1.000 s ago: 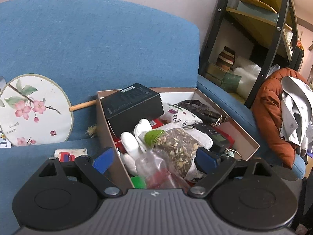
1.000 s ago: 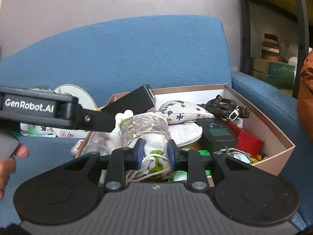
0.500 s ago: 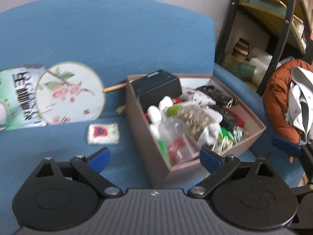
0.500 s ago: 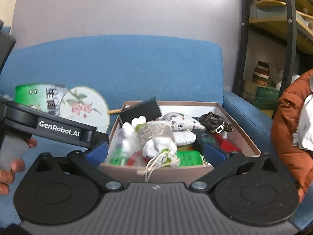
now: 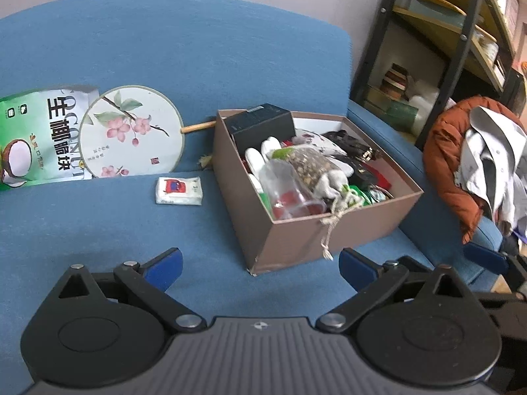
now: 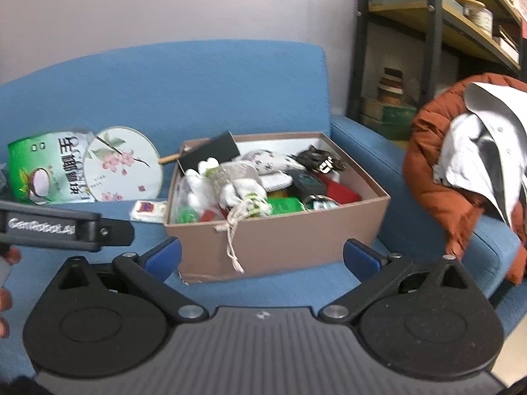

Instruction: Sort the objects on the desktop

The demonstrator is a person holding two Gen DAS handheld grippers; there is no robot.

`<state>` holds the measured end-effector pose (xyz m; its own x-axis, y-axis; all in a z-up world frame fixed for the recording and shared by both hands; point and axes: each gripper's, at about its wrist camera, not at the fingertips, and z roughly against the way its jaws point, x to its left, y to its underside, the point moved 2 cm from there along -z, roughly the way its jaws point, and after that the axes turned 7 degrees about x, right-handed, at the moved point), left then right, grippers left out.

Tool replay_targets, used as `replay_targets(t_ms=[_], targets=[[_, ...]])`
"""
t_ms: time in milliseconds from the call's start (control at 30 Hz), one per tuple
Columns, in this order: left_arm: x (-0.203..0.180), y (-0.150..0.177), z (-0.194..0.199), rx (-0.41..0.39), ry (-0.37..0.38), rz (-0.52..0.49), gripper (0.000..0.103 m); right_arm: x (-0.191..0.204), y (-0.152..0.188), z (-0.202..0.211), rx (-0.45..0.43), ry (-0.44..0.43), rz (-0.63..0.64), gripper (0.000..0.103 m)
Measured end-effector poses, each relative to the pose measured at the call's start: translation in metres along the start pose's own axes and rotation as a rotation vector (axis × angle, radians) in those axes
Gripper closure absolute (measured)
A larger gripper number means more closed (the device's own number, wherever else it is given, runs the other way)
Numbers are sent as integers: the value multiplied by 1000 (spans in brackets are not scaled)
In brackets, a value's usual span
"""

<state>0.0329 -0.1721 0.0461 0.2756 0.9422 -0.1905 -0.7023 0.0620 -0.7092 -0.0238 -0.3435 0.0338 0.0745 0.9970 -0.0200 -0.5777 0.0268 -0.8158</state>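
Left tool (image 5: 260,265): its blue-tipped fingers are standing wide apart, gripping nothing, hanging over the blue sofa seat (image 5: 98,223) in front of the box.
Right tool (image 6: 262,255): its fingers are likewise spreading wide and empty, framing the near wall of the brown box (image 6: 283,240).
Box location: the brown box (image 5: 296,240) is sitting on the sofa seat, right of the tissue packet (image 5: 179,191), and is brimming with items.
Drawstring pouch (image 6: 237,177): it is lying on top of the pile, its long axis running from the box's back-left toward the near wall, tied neck nearest the camera; its cord (image 6: 234,243) is dangling over the near wall outside the box.
Only the left view is showing: the pouch's seed-like filling (image 5: 309,163) through its mesh and a clear plastic bag (image 5: 290,194) beside it.
Only the right view is showing: the left tool's black body with white lettering (image 6: 49,230), a fingertip at the left edge, and a green packet (image 6: 285,204) in the box.
Outside the box: a round flowered fan (image 5: 131,130) is leaning on the backrest, handle pointing toward the box, overlapping a green coconut snack bag (image 5: 29,141).
Hard to make out: the small dark items at the box's far right are blurring together; the black carton (image 5: 263,125) is hiding whatever lies beneath it.
Right edge: an orange jacket (image 6: 438,177) is being cut off by the frame.
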Motion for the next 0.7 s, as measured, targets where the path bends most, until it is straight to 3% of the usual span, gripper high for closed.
replay_targets(t_ms=[300, 700], targets=[[-12, 7, 10, -9, 3, -31, 0, -2, 2, 9, 14, 43, 28, 2], [-10, 8, 20, -26, 19, -16, 0, 4, 1, 12, 18, 28, 53, 2]])
